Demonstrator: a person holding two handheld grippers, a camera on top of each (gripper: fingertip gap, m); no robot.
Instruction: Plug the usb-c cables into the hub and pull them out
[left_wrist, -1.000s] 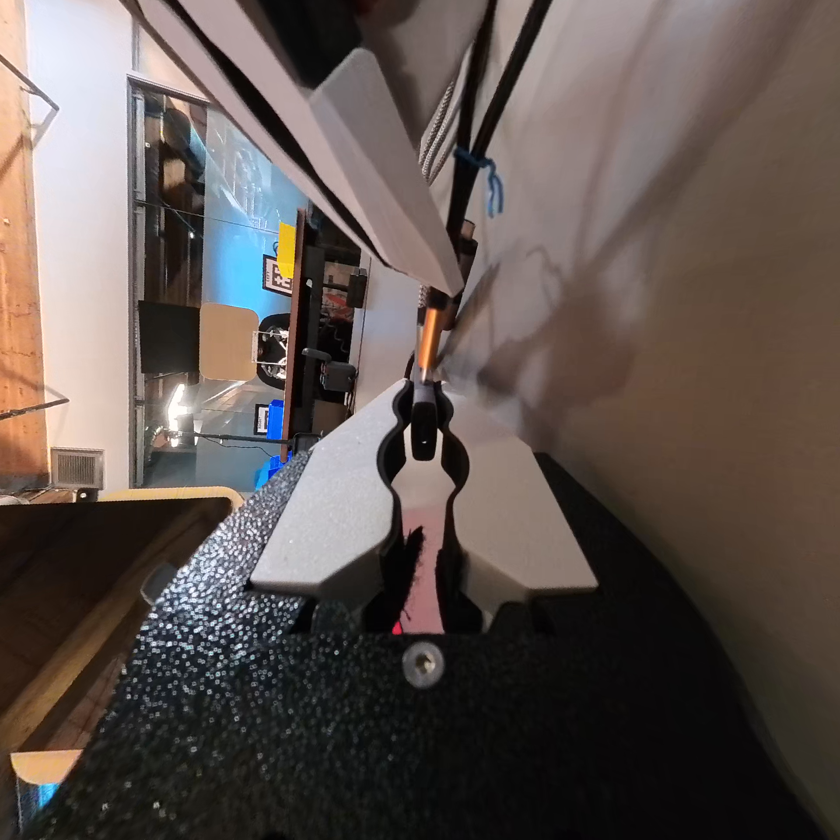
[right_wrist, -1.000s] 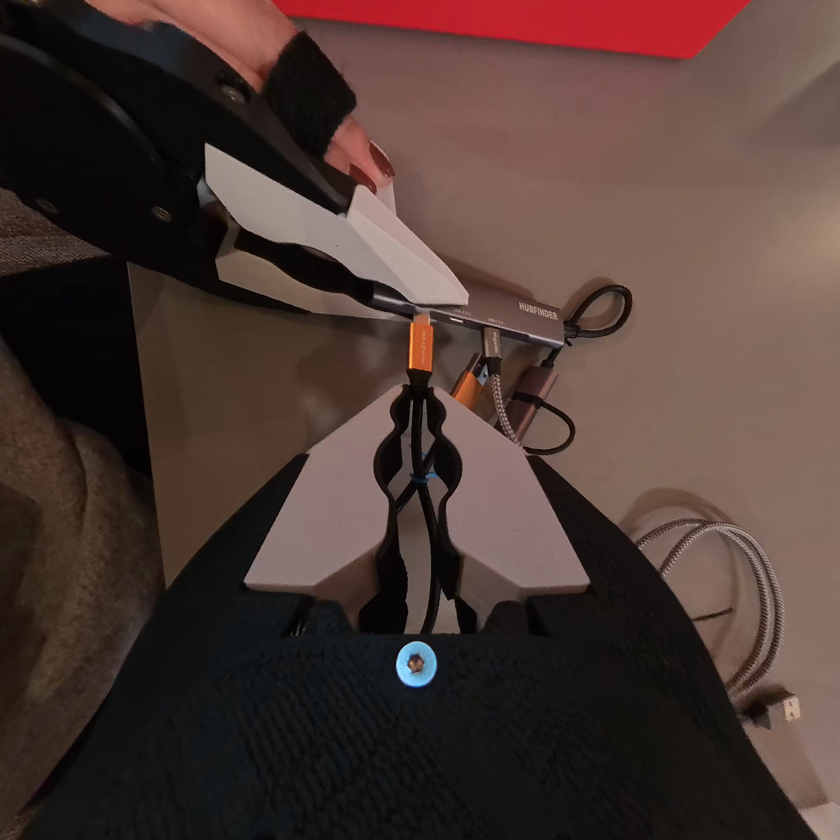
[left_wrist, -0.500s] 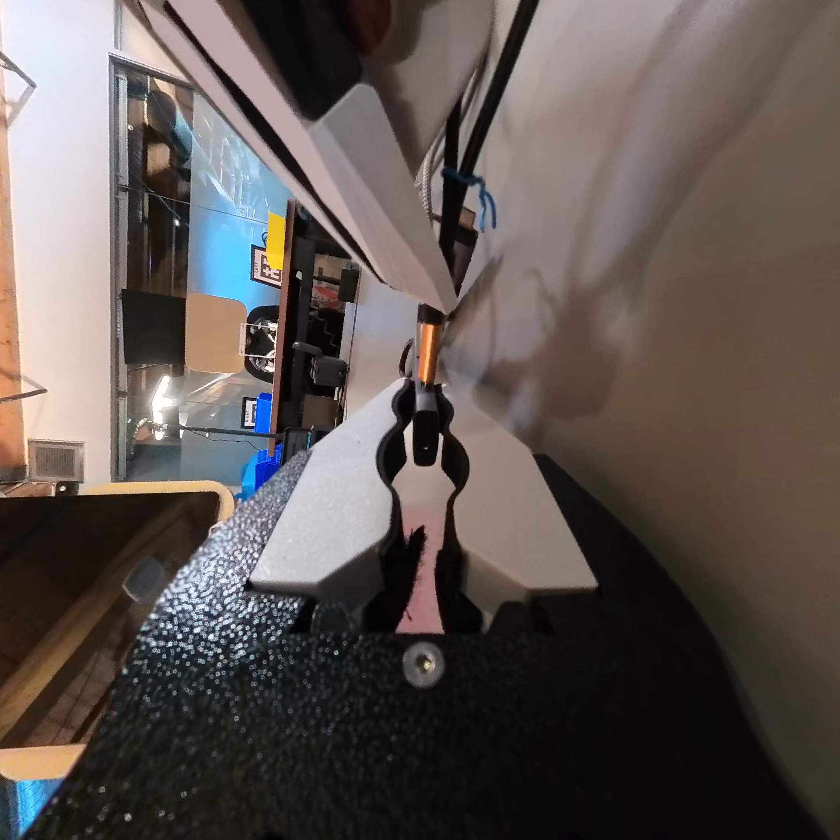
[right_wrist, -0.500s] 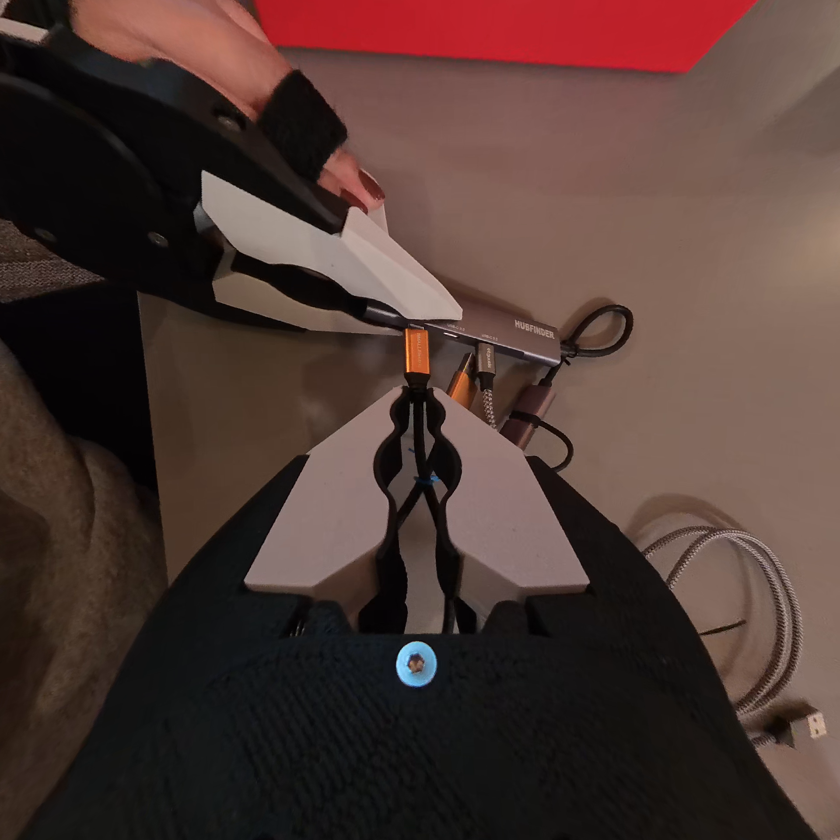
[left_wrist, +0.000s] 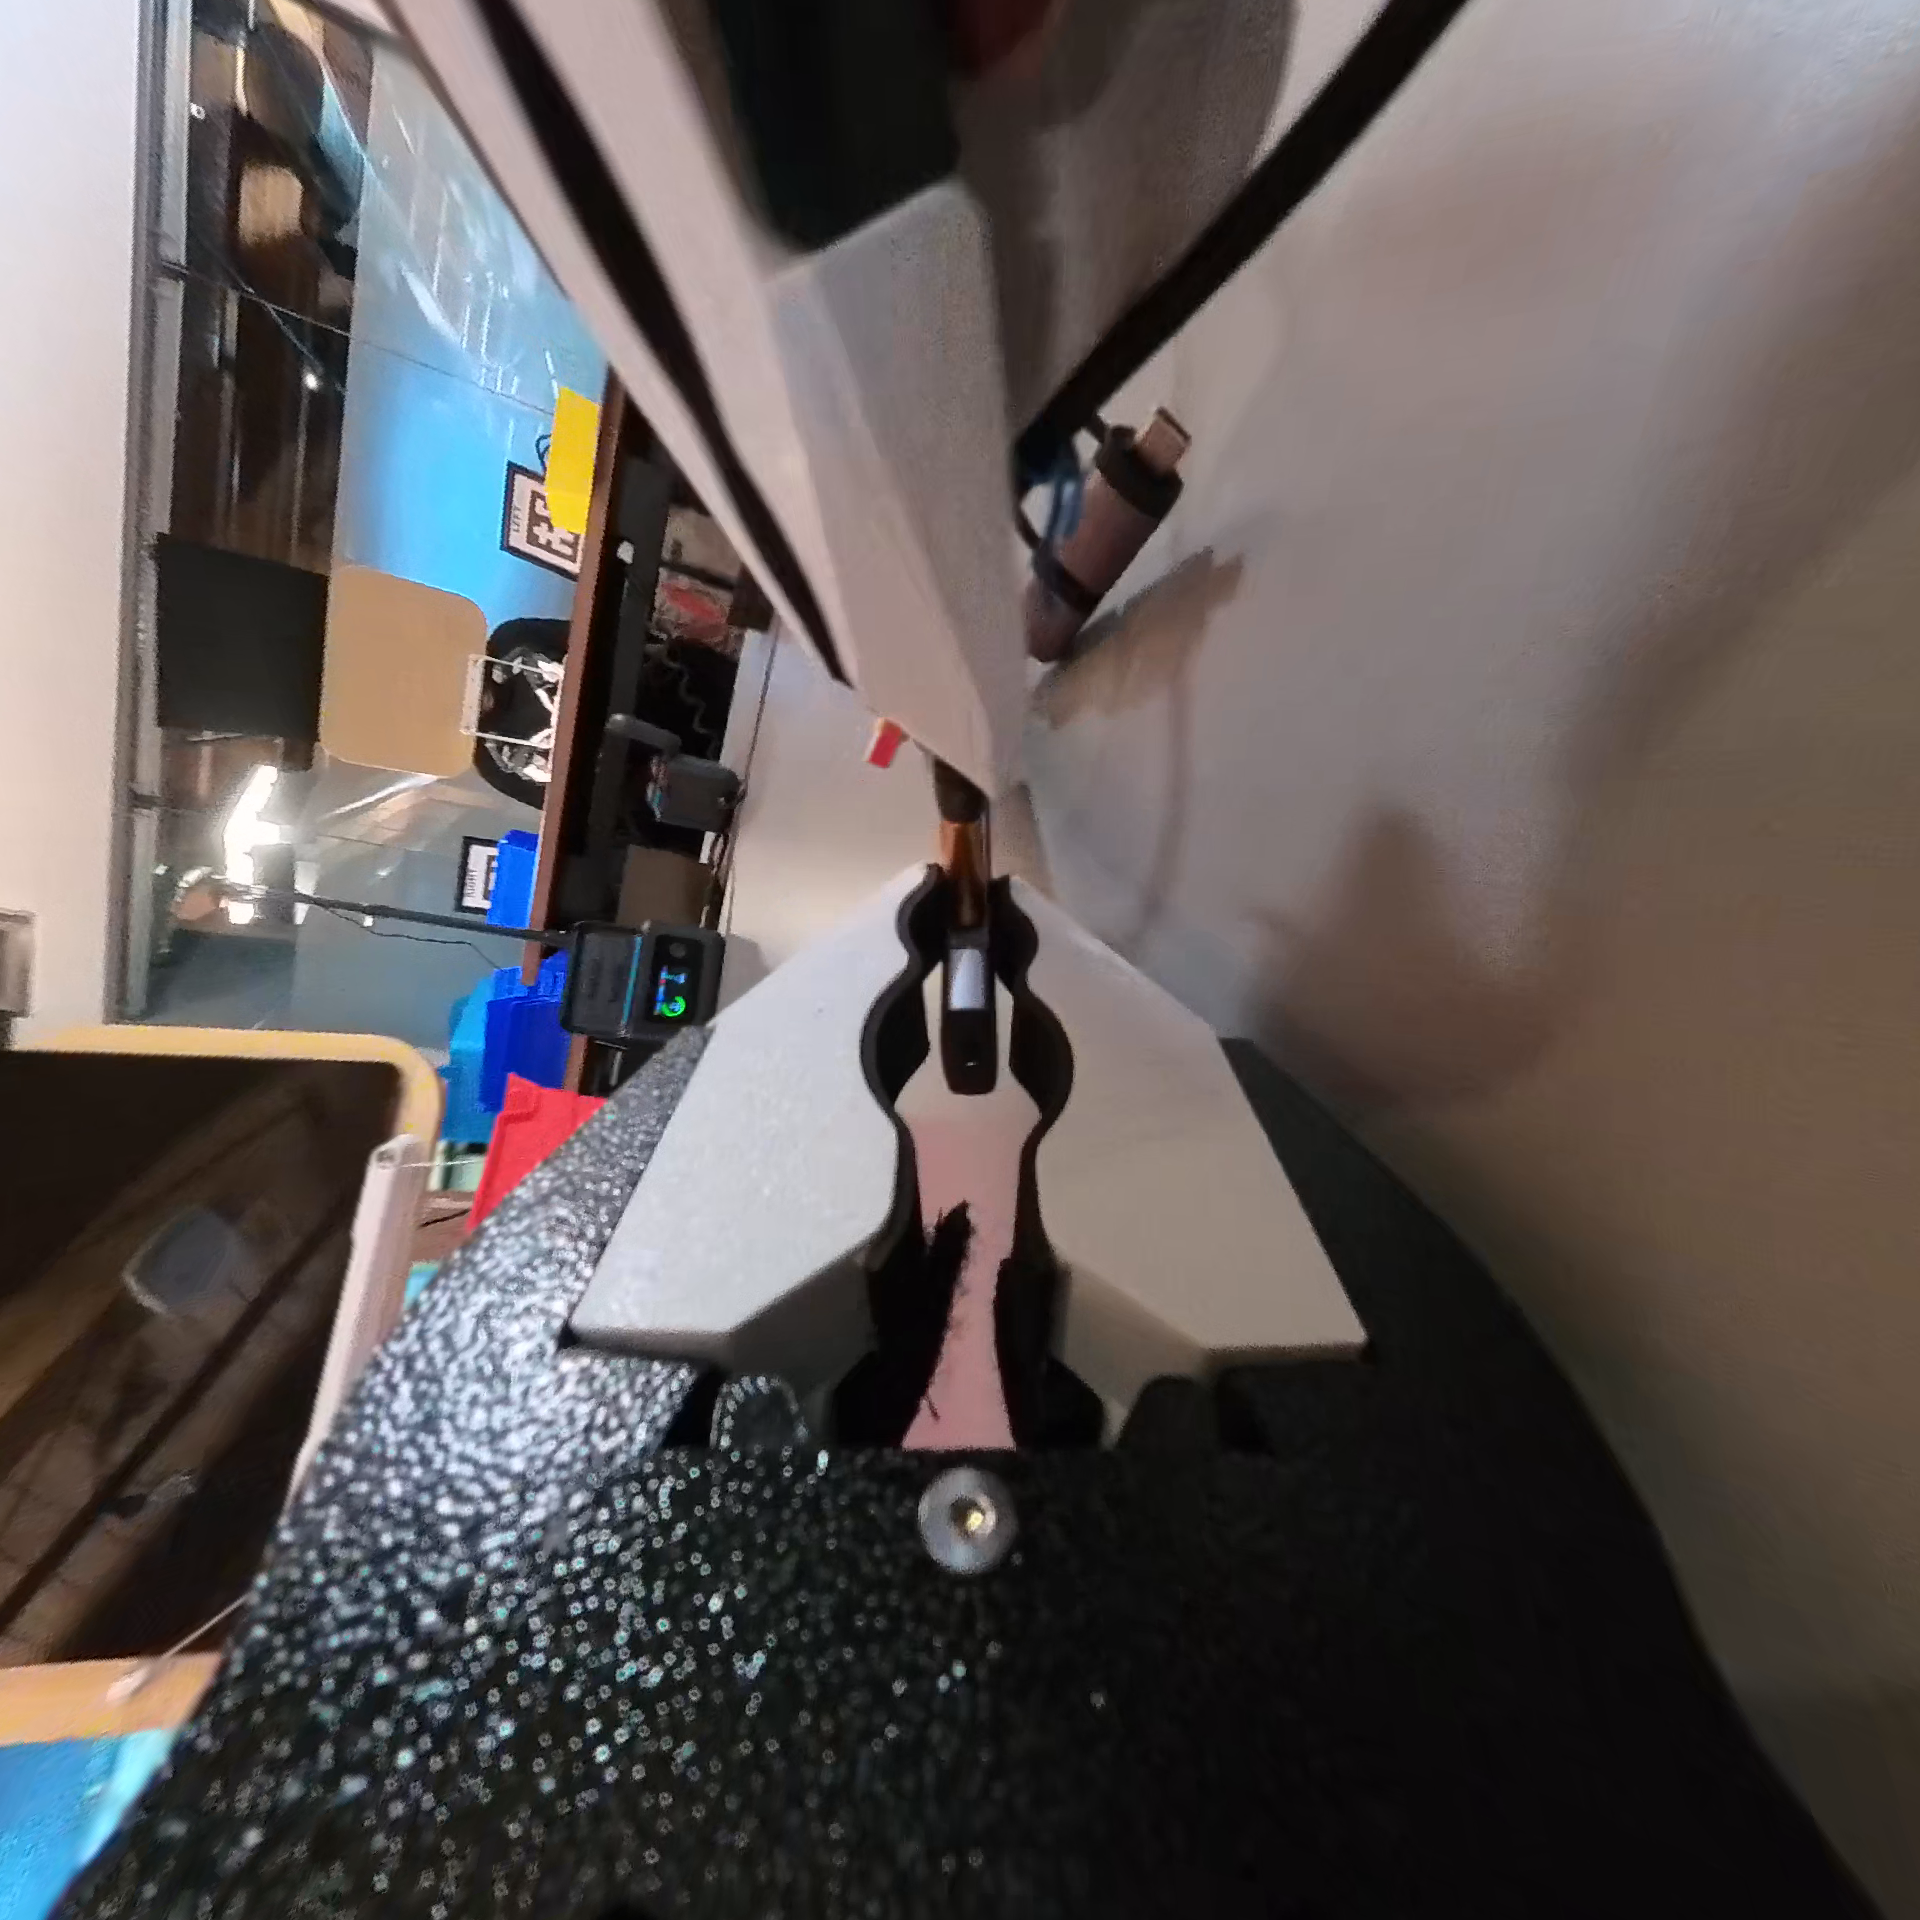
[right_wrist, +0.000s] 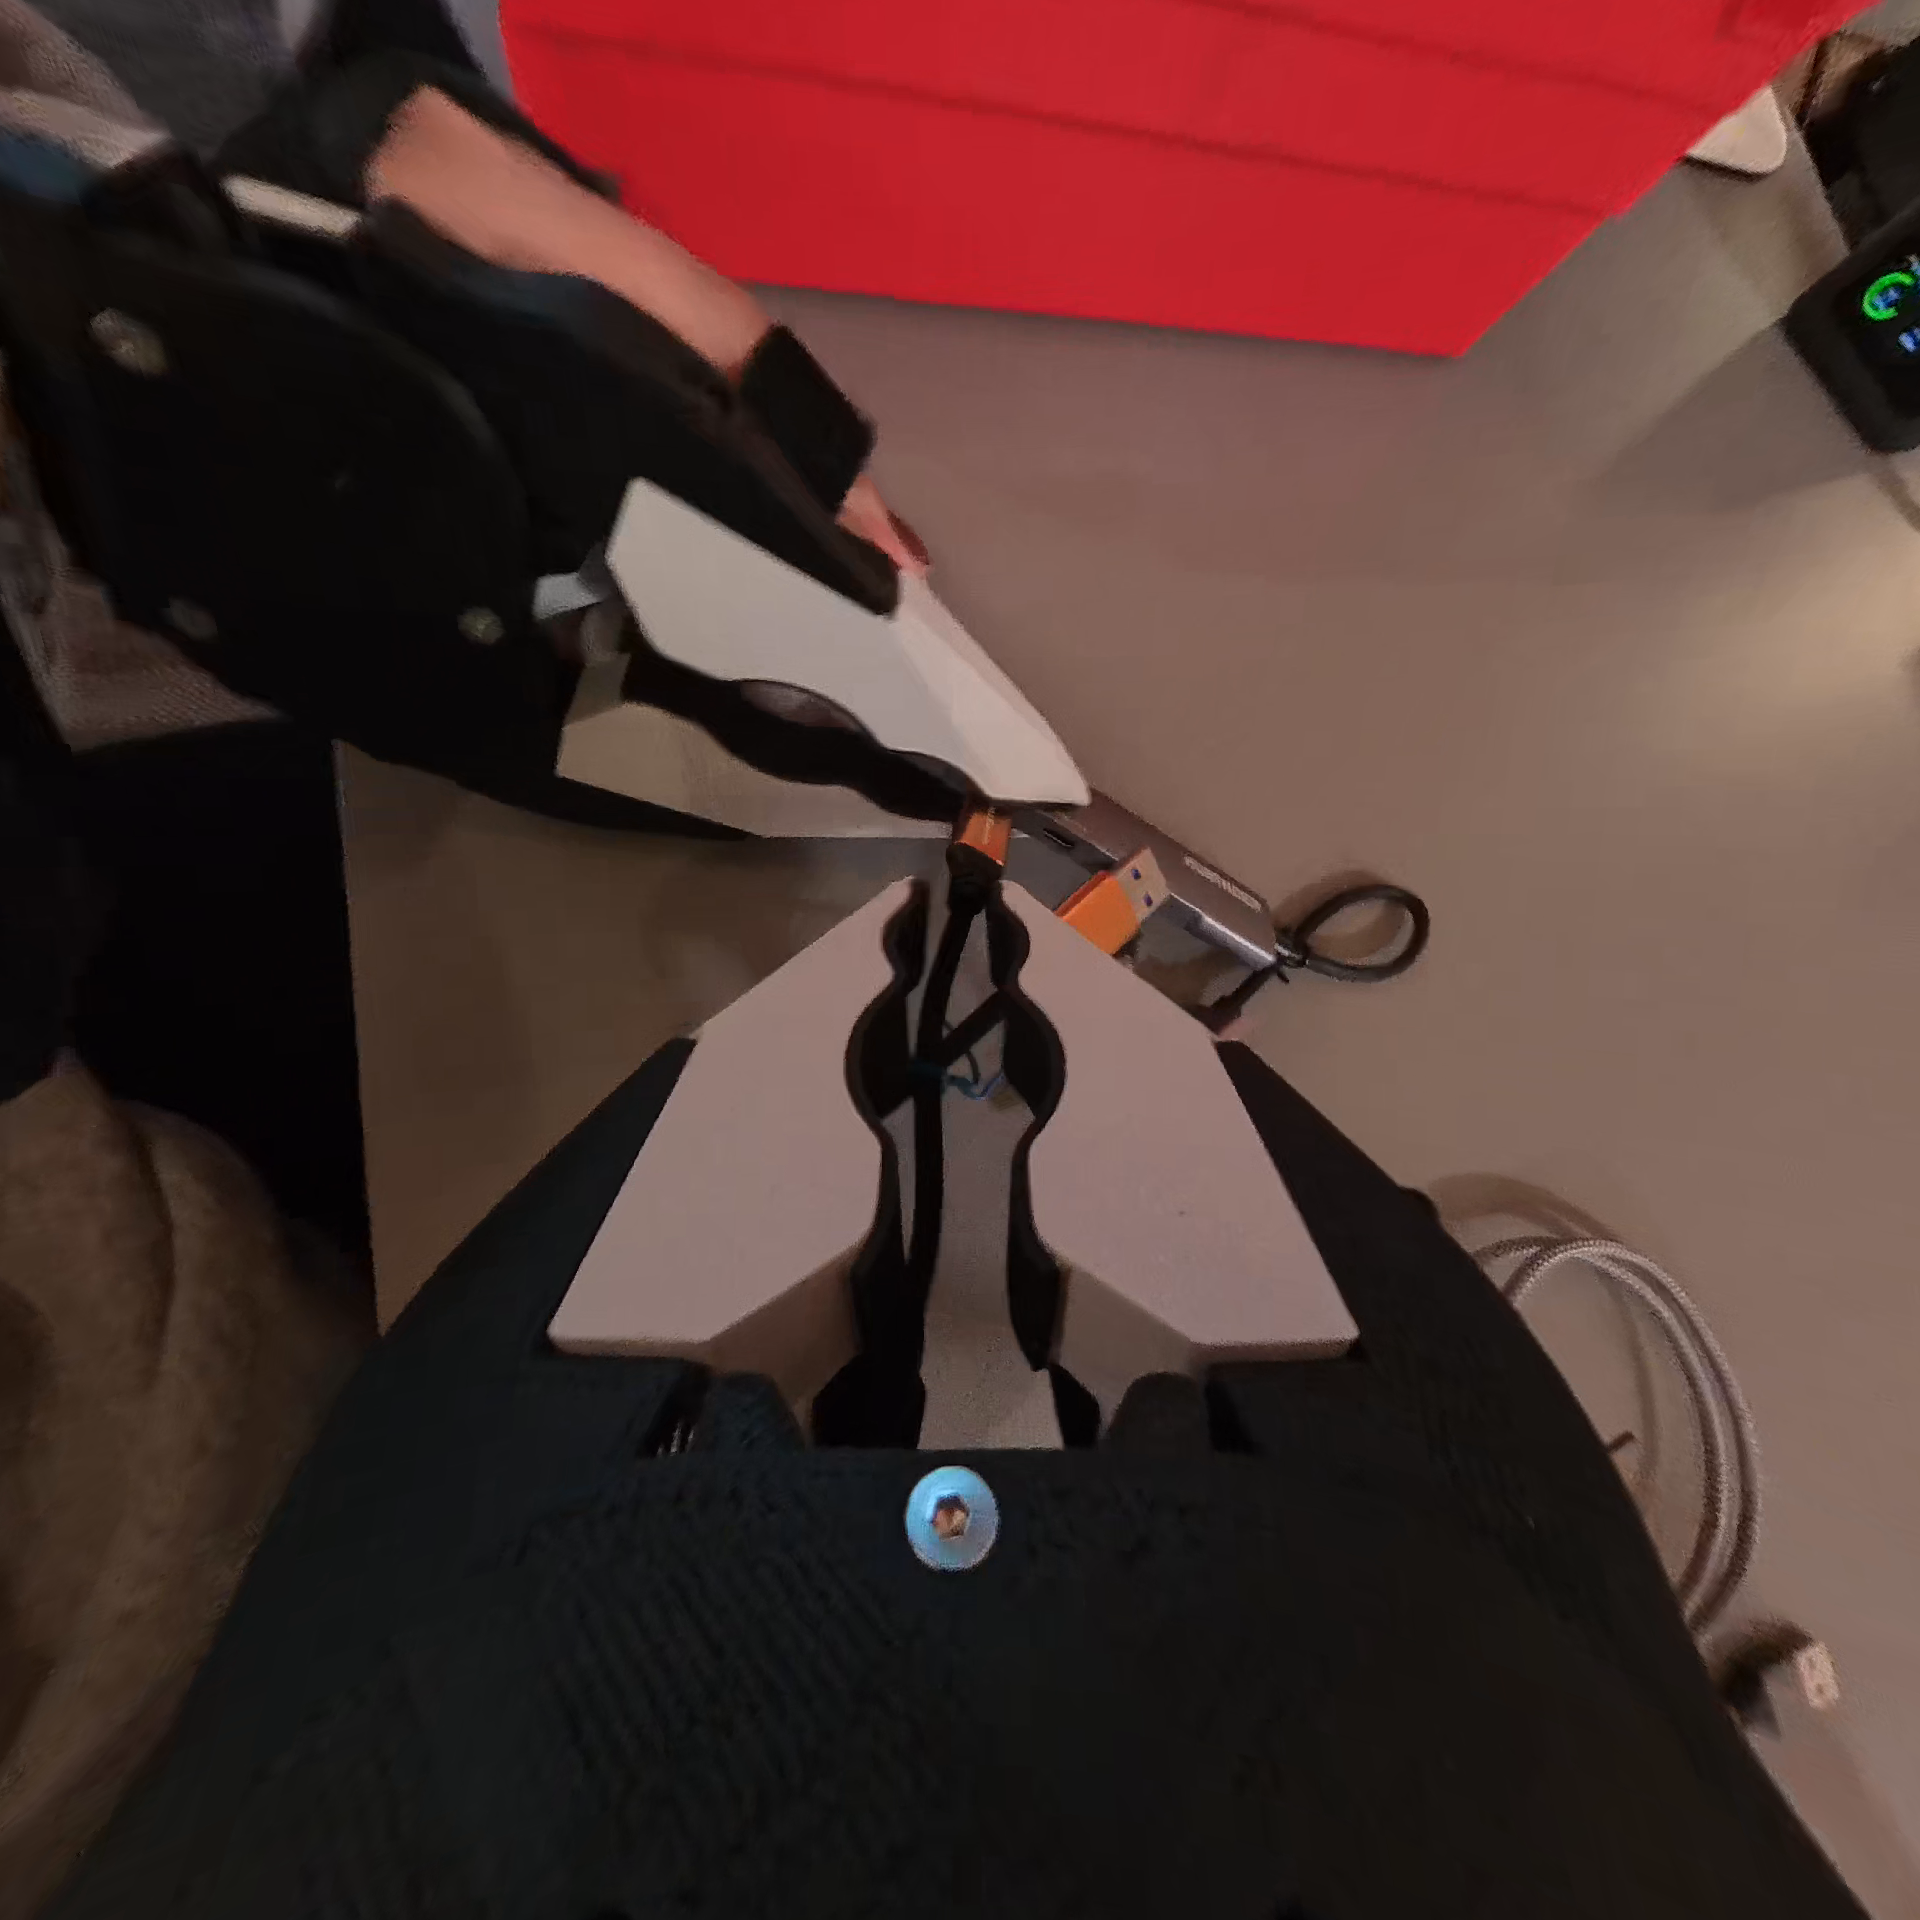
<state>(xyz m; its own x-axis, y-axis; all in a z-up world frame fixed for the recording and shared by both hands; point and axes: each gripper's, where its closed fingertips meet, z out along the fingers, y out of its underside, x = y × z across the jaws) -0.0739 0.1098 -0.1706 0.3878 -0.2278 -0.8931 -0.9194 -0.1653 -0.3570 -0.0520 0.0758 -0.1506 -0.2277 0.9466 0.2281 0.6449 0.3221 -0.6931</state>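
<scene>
The left gripper (right_wrist: 1023, 795), reaching down from the frame's upper left with a hand (right_wrist: 582, 249) behind it, clamps the grey hub (right_wrist: 1153, 878) at centre. The right gripper (right_wrist: 954, 909) pinches the black cable (right_wrist: 928, 1122) just below its orange plug (right_wrist: 982, 836), seated in the hub's near end.

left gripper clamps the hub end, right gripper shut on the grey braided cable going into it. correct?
Not the braided one. The right wrist view shows the right gripper shut on the black cable with the orange plug; the grey braided cable lies loose on the table. The left gripper does clamp the hub.
</scene>
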